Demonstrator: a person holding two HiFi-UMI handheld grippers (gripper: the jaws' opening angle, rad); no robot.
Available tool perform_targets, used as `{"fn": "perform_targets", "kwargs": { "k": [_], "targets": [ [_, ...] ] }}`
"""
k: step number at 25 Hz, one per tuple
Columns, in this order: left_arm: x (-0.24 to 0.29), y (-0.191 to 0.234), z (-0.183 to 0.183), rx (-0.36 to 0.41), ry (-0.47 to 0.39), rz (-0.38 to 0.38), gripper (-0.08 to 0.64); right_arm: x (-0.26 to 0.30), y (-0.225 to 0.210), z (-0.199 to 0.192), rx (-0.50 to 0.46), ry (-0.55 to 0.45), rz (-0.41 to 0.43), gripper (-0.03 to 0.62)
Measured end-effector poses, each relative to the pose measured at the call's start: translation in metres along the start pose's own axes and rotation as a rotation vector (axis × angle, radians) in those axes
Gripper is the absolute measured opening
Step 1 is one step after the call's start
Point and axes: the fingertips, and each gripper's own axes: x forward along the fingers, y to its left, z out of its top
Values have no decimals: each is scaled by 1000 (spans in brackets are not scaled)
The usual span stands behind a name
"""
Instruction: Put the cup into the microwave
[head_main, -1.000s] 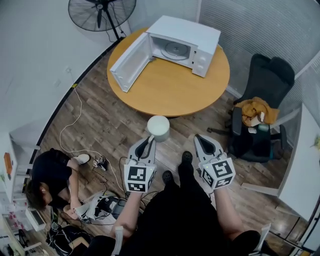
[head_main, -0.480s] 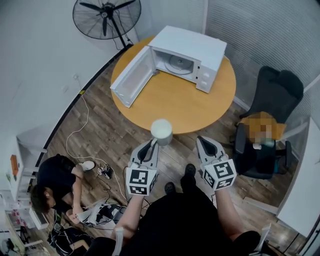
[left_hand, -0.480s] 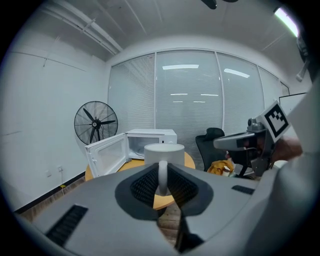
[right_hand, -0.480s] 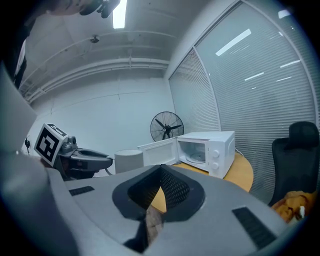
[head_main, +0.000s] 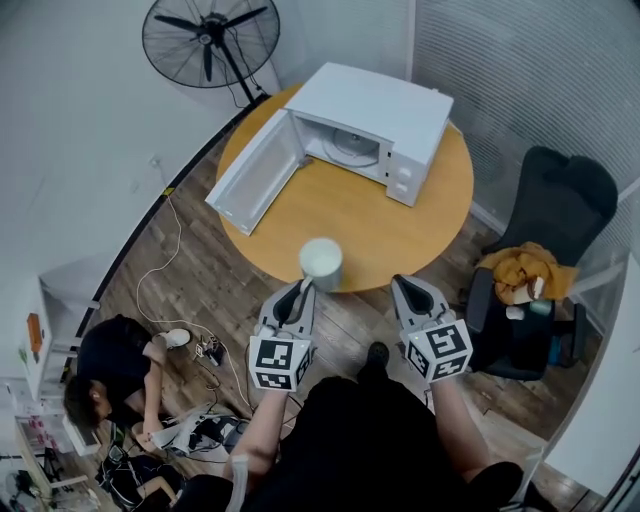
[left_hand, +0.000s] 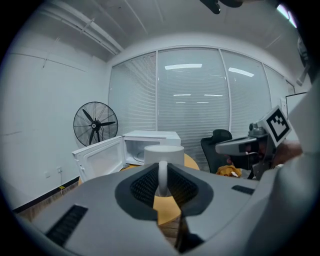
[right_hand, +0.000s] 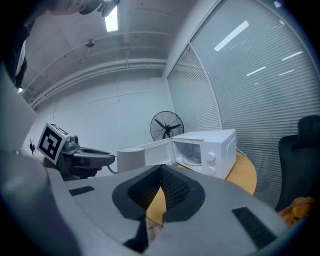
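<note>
Cup (head_main: 321, 262), clamped by its handle in the left gripper (head_main: 300, 289), is arriving over the table's (head_main: 405, 228) near edge, closing on the open microwave (head_main: 378, 103), while the right gripper (head_main: 407, 288) is trailing closed and empty.

We seem to be in an office: blind-covered glass walls (head_main: 530, 70) from twelve to two o'clock, a black swivel chair (head_main: 560, 195) at three, a round wooden table (head_main: 400, 235) at twelve, and a pedestal fan (head_main: 205, 40) at eleven.

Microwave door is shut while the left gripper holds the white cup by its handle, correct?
No, the microwave door stands open, as the head view shows. The left gripper does hold the white cup by its handle.
</note>
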Motion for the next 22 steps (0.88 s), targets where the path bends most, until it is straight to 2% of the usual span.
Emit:
{"fn": "perform_targets", "kwargs": {
  "k": [6,14,22],
  "targets": [
    [23,-9,4,-11,15,6,46,6,-29,0,17,11,6,9],
    [47,2,9,-16,19,1,46,31,-34,1,18,33,28,9],
    [98,37,22,-15,4,-68,46,66,-54,20,15,34,-60,9]
  ]
}}
